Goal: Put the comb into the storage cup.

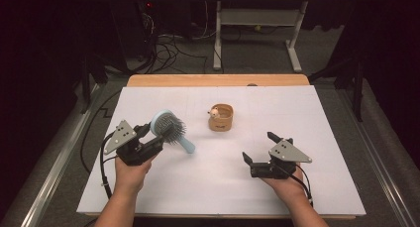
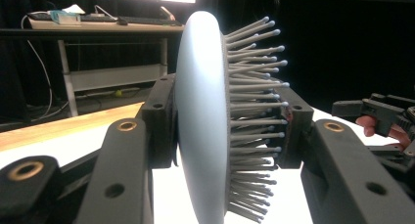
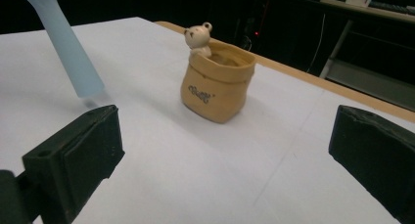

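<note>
Landmark: tan pot (image 1: pixel 221 119) with a small bear figure on its rim, standing upright on the white bench (image 1: pixel 317 113).
Hairbrush (image 1: pixel 169 129): pale blue, held clear of the bench surface, to the left of the pot in the high view and near it.
Hairbrush head: round, pinched across its thickness, one jaw on the smooth back, the other among the grey bristles (image 2: pixel 254 111).
Hairbrush long axis: runs from the head down along the handle (image 3: pixel 68 48), whose free end slants toward the person and toward the pot's side.
Bristles: face the pot's side in the high view.
Left tongs (image 1: pixel 148 138): pinching the hairbrush head.
Right tongs (image 1: pixel 257 147): spread wide, holding nothing, nearer the person than the pot, aimed at the pot.
</note>
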Motion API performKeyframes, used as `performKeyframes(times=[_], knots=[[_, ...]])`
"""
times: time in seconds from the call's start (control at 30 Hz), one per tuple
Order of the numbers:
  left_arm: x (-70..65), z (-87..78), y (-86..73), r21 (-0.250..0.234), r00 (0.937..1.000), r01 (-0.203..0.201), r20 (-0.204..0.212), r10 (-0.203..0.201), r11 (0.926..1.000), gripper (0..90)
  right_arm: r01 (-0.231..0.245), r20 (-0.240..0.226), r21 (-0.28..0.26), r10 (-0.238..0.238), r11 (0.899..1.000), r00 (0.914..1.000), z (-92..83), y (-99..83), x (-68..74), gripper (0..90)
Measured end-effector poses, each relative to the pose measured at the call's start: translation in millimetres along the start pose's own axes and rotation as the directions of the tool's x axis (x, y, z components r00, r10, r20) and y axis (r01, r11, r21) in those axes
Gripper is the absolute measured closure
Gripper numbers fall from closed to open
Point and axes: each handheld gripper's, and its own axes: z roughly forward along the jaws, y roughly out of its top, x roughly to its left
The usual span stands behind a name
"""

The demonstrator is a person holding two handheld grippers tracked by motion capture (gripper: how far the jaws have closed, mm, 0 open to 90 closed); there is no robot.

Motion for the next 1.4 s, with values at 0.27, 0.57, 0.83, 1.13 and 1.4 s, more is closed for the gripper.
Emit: performKeyframes(times=[0.27, 0.57, 0.83, 1.13, 1.4], knots=[[4.1, -3.4, 0.1, -0.006, 0.9998, -0.003, -0.020, 0.003, 1.0000, 54.0, -0.021, 0.039, 0.020, 0.020, 1.000, 0.9990, -14.7, -16.6, -15.9, 0.0], [7.6, -7.1, -0.3, -0.008, 0.9991, -0.010, -0.041, 0.010, 0.9999, 54.0, -0.062, 0.099, 0.015, 0.061, 0.998, 0.9932, -36.3, -33.0, -35.5, 0.0], [4.5, -7.2, 0.1, -0.007, 0.9988, -0.017, -0.045, 0.016, 0.9998, 54.0, -0.095, 0.129, -0.003, 0.094, 0.995, 0.9872, -45.9, -39.2, -43.7, 0.0], [-5.7, 2.4, 7.2, -0.001, 0.9991, -0.022, -0.035, 0.022, 0.9998, 54.0, -0.097, 0.137, -0.018, 0.098, 0.995, 0.9857, -48.3, -39.2, -46.2, 0.0], [-12.9, 14.5, 18.2, -0.013, 0.9989, -0.041, -0.025, 0.041, 0.9991, 54.1, -0.095, 0.140, -0.027, 0.098, 0.995, 0.9854, -50.0, -39.1, -45.9, 0.0]])
